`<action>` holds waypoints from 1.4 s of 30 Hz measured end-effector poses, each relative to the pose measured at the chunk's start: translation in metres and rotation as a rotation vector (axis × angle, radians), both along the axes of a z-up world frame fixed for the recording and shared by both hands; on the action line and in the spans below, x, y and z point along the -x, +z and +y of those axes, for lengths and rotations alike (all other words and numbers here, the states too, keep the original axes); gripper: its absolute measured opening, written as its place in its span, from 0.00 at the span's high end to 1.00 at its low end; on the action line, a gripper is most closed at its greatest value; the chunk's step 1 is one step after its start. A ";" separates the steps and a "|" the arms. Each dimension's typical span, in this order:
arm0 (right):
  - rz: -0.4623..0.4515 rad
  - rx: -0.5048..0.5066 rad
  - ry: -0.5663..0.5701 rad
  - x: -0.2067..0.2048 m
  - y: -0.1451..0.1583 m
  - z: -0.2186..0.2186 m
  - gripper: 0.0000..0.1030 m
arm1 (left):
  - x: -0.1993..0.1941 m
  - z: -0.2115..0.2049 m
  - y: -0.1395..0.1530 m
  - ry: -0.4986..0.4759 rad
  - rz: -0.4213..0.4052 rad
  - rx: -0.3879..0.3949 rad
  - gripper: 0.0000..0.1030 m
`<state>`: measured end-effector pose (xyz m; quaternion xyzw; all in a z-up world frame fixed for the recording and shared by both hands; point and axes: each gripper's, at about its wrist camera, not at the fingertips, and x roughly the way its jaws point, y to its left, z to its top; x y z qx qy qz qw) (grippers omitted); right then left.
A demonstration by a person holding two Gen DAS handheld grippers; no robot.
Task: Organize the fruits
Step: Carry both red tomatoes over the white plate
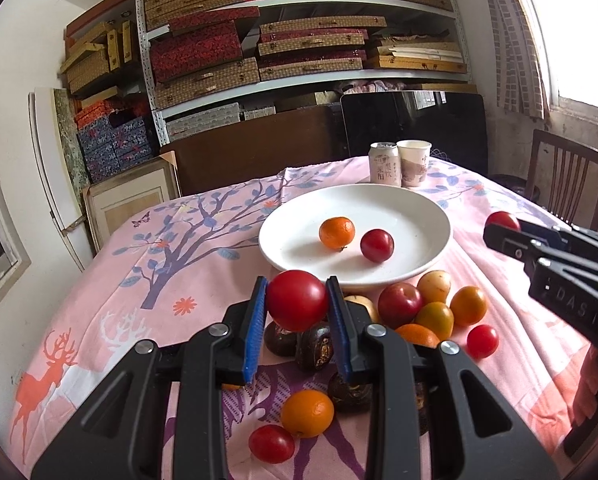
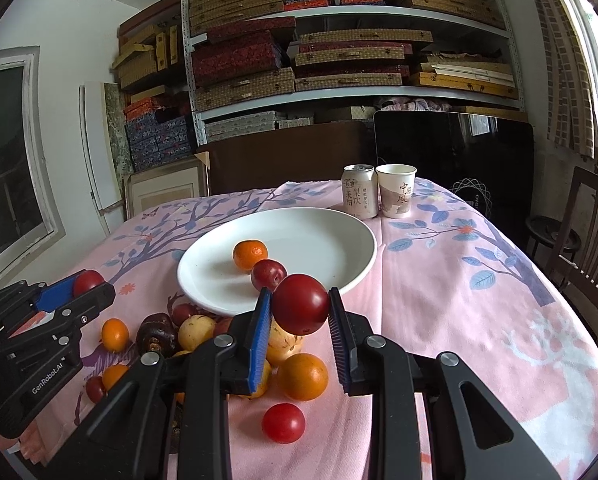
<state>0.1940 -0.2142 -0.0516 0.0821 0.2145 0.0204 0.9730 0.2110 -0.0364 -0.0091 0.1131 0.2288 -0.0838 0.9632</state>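
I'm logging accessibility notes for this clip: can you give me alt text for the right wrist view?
The right gripper clamps a round red fruit between blue-padded fingers, above the near rim of a white ceramic plate holding a small orange mandarin and a dark red plum. More loose fruit lies on the pink patterned tablecloth; the left gripper, at left, holds another red fruit.
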 end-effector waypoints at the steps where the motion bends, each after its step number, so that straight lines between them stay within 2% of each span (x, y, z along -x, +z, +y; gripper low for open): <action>1: 0.001 -0.014 -0.007 0.000 0.001 -0.002 0.72 | -0.003 0.001 0.003 -0.004 0.010 0.017 0.71; 5: 0.031 0.002 0.009 -0.015 0.010 -0.003 0.72 | -0.027 -0.001 0.013 -0.010 0.059 0.036 0.71; 9: 0.136 0.054 0.029 -0.052 0.012 -0.002 0.72 | -0.057 -0.010 0.028 -0.018 0.069 0.018 0.71; 13: 0.159 0.064 0.012 -0.088 0.017 -0.005 0.72 | -0.087 -0.019 0.038 -0.038 0.079 0.018 0.72; 18: 0.169 0.039 -0.010 -0.127 0.023 -0.006 0.72 | -0.134 -0.029 0.037 -0.033 0.126 -0.004 0.72; 23: 0.192 0.026 -0.006 -0.163 0.026 -0.007 0.73 | -0.171 -0.027 0.033 -0.029 0.166 0.057 0.72; 27: 0.224 -0.017 0.021 -0.190 0.023 -0.011 0.72 | -0.194 -0.032 0.022 -0.034 0.175 0.018 0.73; 30: 0.235 0.005 0.032 -0.208 0.017 -0.007 0.72 | -0.206 -0.033 0.017 -0.035 0.165 0.003 0.73; 36: 0.252 0.044 0.048 -0.213 0.004 0.003 0.72 | -0.216 -0.033 0.005 -0.028 0.183 0.024 0.73; 40: 0.219 0.086 0.066 -0.206 0.009 0.012 0.72 | -0.214 -0.038 -0.001 -0.045 0.188 0.010 0.71; 41: 0.207 0.108 0.062 -0.203 0.010 0.015 0.72 | -0.213 -0.040 -0.001 -0.044 0.181 0.007 0.67; 42: 0.196 0.125 0.059 -0.201 0.011 0.016 0.69 | -0.211 -0.039 0.000 -0.037 0.167 0.010 0.56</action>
